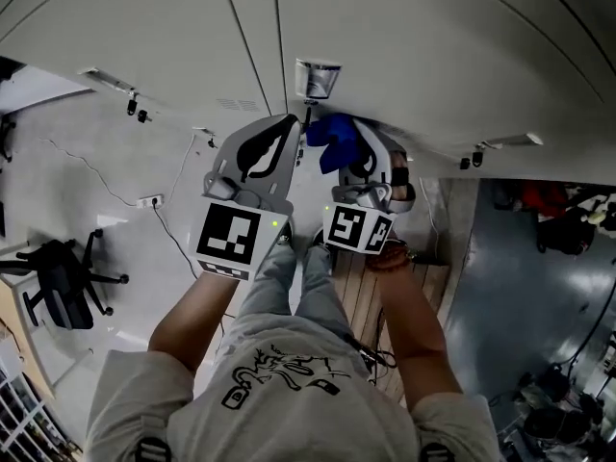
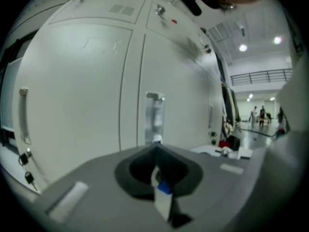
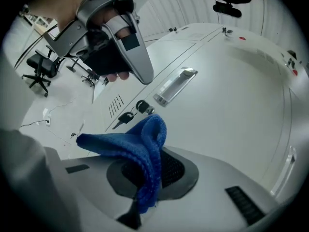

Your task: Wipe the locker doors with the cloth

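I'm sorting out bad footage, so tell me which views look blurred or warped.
Head view: sharp, evenly lit, lens bows the locker doors. Left gripper view: soft throughout, door handle smeared, ceiling lights glaring. Right gripper view: strong fisheye, cloth crisp.

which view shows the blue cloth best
The right gripper view: the cloth fills the centre, pinched in the right gripper's jaws. The head view shows only a small blue bunch; the left gripper view doesn't clearly show it.

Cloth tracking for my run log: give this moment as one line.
right gripper: shut on cloth | left gripper: shut | locker doors: closed, ahead
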A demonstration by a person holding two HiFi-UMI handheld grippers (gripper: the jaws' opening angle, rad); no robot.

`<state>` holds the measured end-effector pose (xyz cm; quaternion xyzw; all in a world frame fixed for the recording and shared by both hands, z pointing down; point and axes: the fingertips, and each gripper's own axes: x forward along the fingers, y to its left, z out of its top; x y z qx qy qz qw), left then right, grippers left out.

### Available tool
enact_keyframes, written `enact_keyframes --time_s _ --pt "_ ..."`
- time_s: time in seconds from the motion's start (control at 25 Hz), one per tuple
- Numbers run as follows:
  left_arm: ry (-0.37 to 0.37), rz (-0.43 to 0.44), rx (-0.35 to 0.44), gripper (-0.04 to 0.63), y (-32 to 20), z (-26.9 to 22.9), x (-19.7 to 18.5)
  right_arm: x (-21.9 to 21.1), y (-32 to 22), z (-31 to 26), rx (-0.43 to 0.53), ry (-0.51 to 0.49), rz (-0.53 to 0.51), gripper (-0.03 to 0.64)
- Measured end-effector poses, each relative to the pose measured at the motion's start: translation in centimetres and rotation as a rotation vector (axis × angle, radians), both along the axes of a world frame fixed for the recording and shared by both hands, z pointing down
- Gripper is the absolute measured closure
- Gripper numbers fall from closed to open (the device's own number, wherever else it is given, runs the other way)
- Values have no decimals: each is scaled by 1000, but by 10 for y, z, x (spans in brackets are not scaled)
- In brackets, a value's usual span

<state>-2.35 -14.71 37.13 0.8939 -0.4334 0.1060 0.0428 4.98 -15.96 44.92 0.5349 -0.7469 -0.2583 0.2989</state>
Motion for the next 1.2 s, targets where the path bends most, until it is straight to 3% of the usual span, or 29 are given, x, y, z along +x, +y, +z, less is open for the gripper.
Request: enact_keyframes --time_s 0.24,0.88,1.2 --pt "35 35 50 592 12 -53 23 8 7 -57 23 4 5 588" --pt "87 12 274 592 22 -196 24 -4 11 -271 354 31 -45 587" --pt "95 48 341 592 29 -231 44 28 19 -319 452 24 6 588"
